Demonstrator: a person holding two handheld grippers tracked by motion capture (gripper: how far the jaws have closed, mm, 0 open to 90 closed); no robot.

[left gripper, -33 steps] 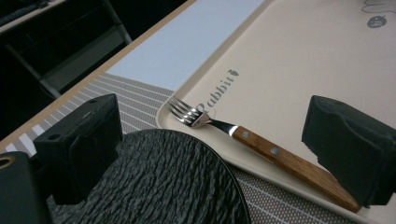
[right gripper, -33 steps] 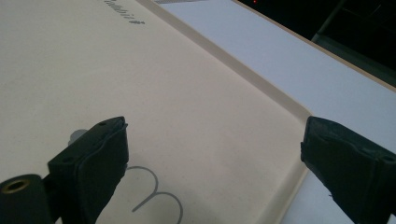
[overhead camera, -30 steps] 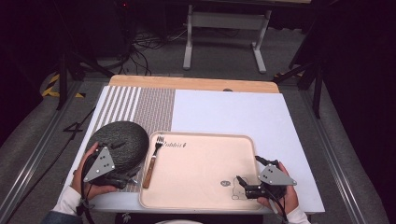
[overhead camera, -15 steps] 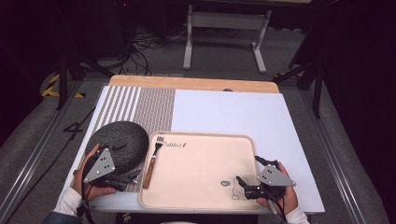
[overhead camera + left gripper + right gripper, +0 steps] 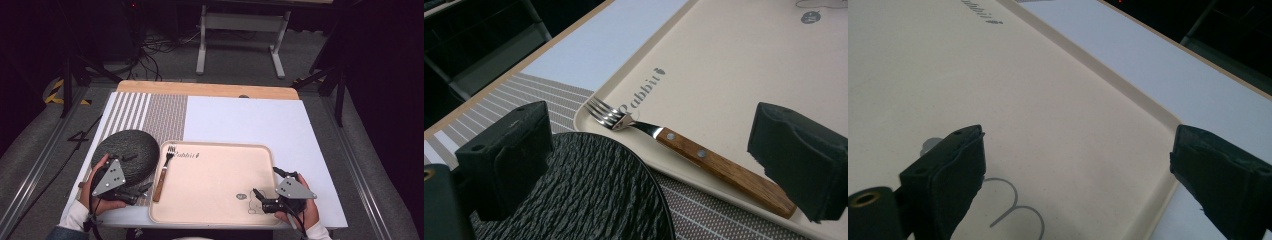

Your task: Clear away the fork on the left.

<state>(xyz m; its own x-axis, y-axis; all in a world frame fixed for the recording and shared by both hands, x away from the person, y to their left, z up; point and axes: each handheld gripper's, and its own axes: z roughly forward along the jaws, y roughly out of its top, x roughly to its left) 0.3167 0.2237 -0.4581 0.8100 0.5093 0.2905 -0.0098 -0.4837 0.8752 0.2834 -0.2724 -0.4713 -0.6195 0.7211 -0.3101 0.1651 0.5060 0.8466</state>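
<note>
Two open grippers, fork (image 5: 163, 171) on tray (image 5: 215, 210), plate (image 5: 131, 150) beside

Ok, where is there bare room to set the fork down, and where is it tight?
Most of the tray is bare, from the fork on its left rim across to the right gripper near the printed corner. The white table surface behind the tray is bare too. It is crowded at the left: the dark plate, left gripper and fork sit close together.
</note>
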